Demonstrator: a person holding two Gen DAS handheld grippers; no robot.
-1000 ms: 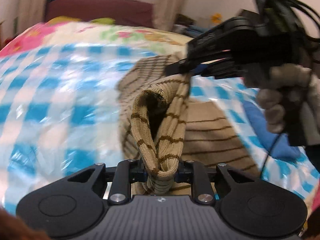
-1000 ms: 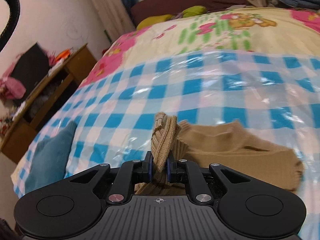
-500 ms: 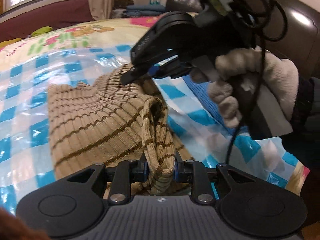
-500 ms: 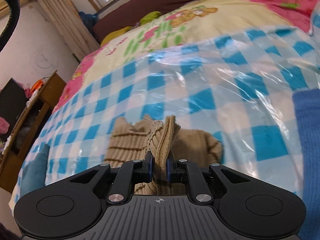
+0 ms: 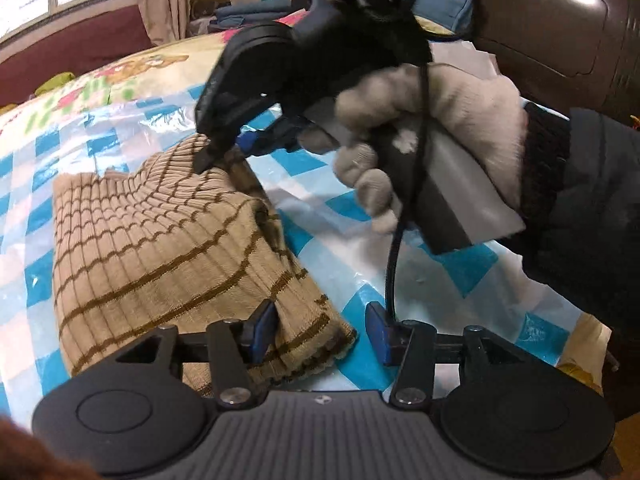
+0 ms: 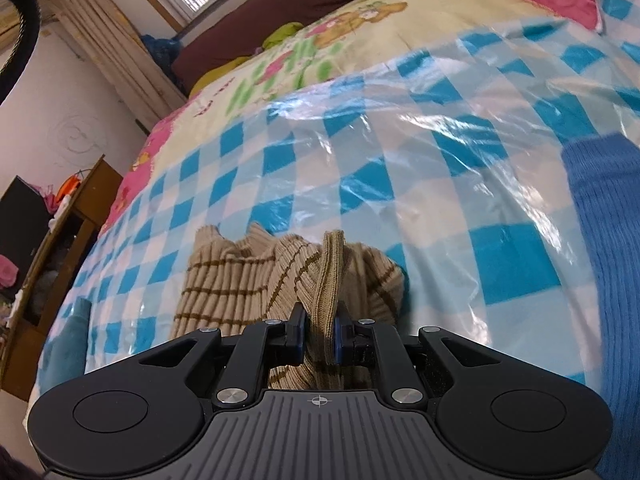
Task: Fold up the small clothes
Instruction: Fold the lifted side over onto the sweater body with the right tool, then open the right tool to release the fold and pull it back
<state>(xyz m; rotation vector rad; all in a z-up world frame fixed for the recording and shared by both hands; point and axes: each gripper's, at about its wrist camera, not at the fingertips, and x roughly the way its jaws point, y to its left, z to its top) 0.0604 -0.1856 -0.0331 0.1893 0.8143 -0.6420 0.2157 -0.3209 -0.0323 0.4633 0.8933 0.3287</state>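
Note:
A tan knit sweater with brown stripes (image 5: 160,248) lies folded over on the blue-checked plastic sheet (image 5: 460,280). My left gripper (image 5: 320,332) is opening; the sweater's ribbed hem lies between its jaws, loose beside the left pad, and the right pad is clear of it. In the right wrist view my right gripper (image 6: 320,336) is shut on a bunched fold of the sweater (image 6: 248,276). That same gripper (image 5: 224,148), held by a gloved hand (image 5: 432,136), shows in the left wrist view pinching the sweater's far corner.
A blue knit garment (image 6: 608,248) lies on the sheet to the right of the sweater. A teal cloth (image 6: 64,348) sits at the sheet's left edge. A wooden cabinet (image 6: 48,264) stands beside the bed. Pillows and a dark headboard (image 6: 280,4) are at the far end.
My left gripper's jaws have opened and let go of the sweater's hem, which now lies flat. Both grippers carried the sweater across and down onto the sheet.

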